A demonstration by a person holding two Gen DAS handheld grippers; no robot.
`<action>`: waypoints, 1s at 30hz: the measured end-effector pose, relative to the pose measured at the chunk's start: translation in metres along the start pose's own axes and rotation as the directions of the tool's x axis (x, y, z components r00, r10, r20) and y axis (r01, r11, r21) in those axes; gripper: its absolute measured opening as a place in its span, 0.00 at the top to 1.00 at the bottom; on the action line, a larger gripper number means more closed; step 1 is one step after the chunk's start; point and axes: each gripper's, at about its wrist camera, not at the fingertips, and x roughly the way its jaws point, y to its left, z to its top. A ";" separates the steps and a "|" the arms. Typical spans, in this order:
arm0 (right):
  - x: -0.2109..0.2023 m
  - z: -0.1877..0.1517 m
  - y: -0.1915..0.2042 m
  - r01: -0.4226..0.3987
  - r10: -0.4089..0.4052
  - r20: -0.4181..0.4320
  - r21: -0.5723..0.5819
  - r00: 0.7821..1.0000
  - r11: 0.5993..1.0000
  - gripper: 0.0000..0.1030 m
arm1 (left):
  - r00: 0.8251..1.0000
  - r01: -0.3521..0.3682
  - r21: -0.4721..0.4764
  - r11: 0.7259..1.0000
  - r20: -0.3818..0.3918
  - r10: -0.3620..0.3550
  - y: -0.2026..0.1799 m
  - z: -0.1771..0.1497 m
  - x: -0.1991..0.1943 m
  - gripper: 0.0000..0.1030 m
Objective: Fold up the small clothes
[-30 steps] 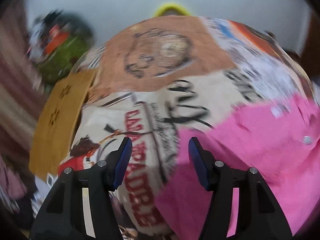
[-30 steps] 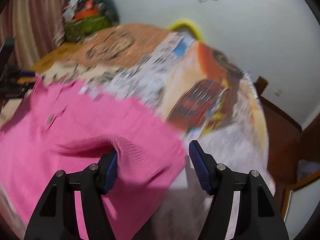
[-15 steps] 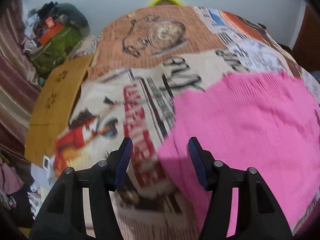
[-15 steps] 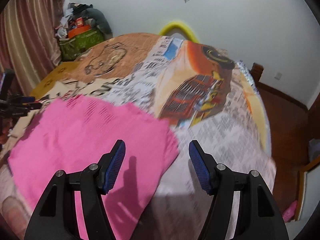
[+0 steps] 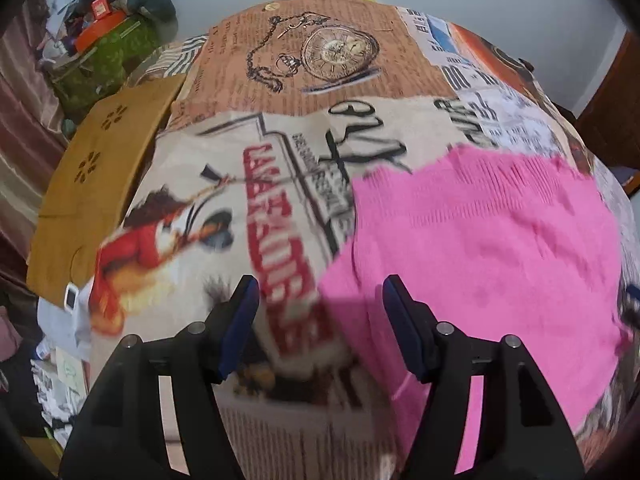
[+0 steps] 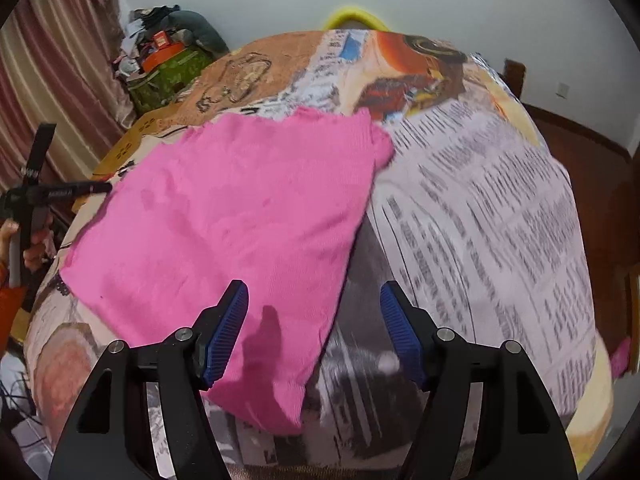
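A pink knit garment (image 5: pixel 480 248) lies flat in a folded rectangle on the printed bed cover (image 5: pixel 280 128). It also shows in the right wrist view (image 6: pixel 240 216). My left gripper (image 5: pixel 320 332) is open and empty, above the garment's left edge, near its front corner. My right gripper (image 6: pixel 314 332) is open and empty, above the garment's right front edge. The left gripper and the hand holding it show at the far left of the right wrist view (image 6: pixel 36 192).
The bed cover (image 6: pixel 480 200) drapes over the mattress edges. A brown cardboard box (image 5: pixel 92 184) sits at the bed's left side. A cluttered green crate (image 5: pixel 108 52) stands at the back left. A yellow hoop (image 6: pixel 352 16) peeks behind the bed. Wooden floor (image 6: pixel 592 168) lies right.
Both grippers let go of the garment, which now lies folded flat. Both have drawn back toward the near edge and stay open.
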 end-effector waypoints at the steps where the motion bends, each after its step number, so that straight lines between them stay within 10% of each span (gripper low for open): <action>1: 0.001 -0.001 -0.002 -0.002 0.002 0.001 0.012 1.000 1.000 0.37 | 1.000 0.011 0.001 1.000 0.003 -0.011 -0.001 0.007 0.004 0.38; 8: 0.002 -0.007 -0.011 -0.014 0.013 0.008 0.089 1.000 0.996 0.37 | 0.992 0.114 0.094 0.989 -0.059 -0.109 -0.033 0.041 0.053 0.35; 13: 0.002 -0.010 -0.011 -0.019 0.018 0.010 0.095 1.000 0.995 0.36 | 0.966 0.253 -0.011 0.967 -0.048 -0.253 -0.025 0.044 0.061 0.43; 15: 0.001 -0.011 -0.009 -0.014 0.014 0.009 0.089 1.000 0.996 0.36 | 0.961 0.272 -0.046 0.961 -0.040 -0.274 -0.019 0.040 0.062 0.50; 18: 0.000 -0.012 -0.006 -0.010 0.009 0.009 0.082 1.000 0.997 0.36 | 0.950 0.305 -0.104 0.947 -0.037 -0.310 -0.010 0.037 0.054 0.86; 30: -0.014 -0.024 0.001 -0.018 0.017 0.009 0.096 1.000 0.995 0.36 | 0.998 0.050 -0.087 0.995 -0.029 -0.053 -0.005 -0.005 0.014 0.88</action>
